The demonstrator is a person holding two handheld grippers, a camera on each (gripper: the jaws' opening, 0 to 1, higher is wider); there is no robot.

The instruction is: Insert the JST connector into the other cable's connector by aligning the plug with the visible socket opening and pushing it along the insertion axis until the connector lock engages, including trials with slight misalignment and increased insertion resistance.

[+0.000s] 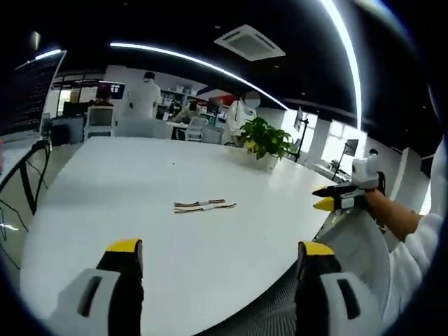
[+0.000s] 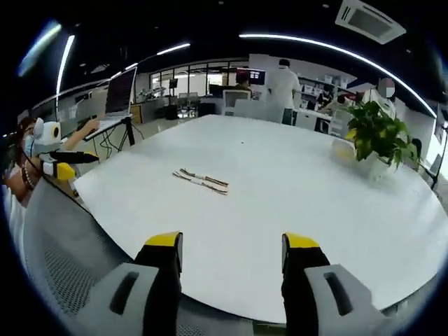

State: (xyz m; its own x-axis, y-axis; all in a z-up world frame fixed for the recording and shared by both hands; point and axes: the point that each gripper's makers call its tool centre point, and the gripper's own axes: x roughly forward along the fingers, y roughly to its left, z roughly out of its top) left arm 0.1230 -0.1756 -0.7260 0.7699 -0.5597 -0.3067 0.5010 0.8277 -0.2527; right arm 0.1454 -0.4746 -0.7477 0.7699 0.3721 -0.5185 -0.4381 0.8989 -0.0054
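On the white worktop (image 1: 140, 210), well in from its near edge, the two JST cables (image 1: 203, 205) lie side by side, almost parallel and either touching or just apart; at this range their plug and socket ends are too small to tell apart. From the other side the same cables (image 2: 201, 180) show as a thin pair, with the potted plant (image 2: 376, 140) well beyond them to the right. Measured from the cables, both claws hang back over the near edge: the left claw (image 1: 218, 255) has its jaws spread wide and holds nothing, and the right claw (image 2: 232, 248) is likewise wide open and empty. The right claw also appears at the worktop's edge in the left gripper view (image 1: 336, 199), the left claw in the right gripper view (image 2: 59, 164), each held by a person's hand.

Nothing is grasped yet, so the risks likely lie in the pick-up. Because the cables sit so close together, a wide claw could pinch both at once or nudge one away. Gripping too far from the connector would probably leave the plug drooping, causing misalignment at the socket opening. Pushing off-axis may jam the housings or bend pins, and a light push could leave the lock unengaged
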